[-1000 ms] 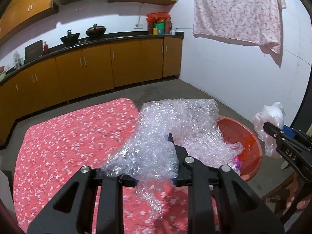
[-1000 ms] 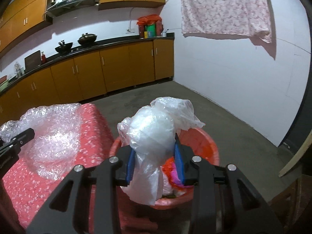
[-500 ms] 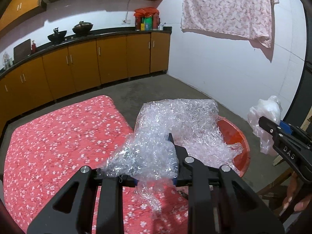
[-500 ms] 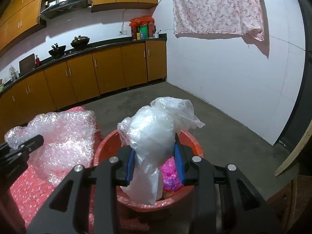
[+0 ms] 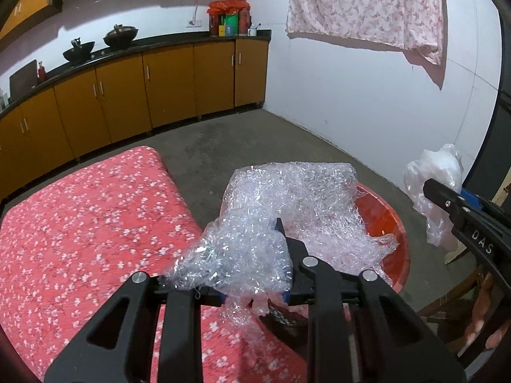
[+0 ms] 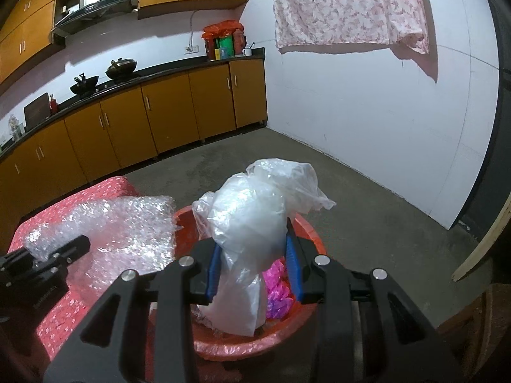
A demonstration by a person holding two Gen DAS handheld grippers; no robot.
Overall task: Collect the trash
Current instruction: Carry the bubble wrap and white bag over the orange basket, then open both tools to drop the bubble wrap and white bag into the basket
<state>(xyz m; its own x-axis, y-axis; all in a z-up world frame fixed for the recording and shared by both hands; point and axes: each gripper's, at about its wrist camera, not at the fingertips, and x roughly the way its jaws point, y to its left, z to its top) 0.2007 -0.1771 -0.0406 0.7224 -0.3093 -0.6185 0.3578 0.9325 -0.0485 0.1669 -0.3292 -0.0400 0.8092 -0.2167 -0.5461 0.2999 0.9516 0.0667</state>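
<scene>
My left gripper (image 5: 252,271) is shut on a crumpled sheet of bubble wrap (image 5: 297,204), which hangs over the near rim of a red basin (image 5: 386,217). My right gripper (image 6: 252,255) is shut on a bunched clear plastic bag (image 6: 252,217) and holds it above the red basin (image 6: 306,233). Pink trash (image 6: 278,287) lies inside the basin. In the left wrist view the right gripper (image 5: 447,198) and its plastic bag (image 5: 437,172) are at the right. In the right wrist view the left gripper (image 6: 54,255) and the bubble wrap (image 6: 124,226) are at the left.
A table with a red floral cloth (image 5: 83,223) stands left of the basin. Orange kitchen cabinets (image 5: 127,92) with woks on the counter line the back wall. A pink cloth (image 5: 367,3) hangs on the white wall. A wooden chair (image 5: 453,312) stands at the right.
Both grippers have shifted right and forward toward the basin with their loads; the basin now lies more directly under the plastic bag, and the bubble wrap reaches over its rim.
</scene>
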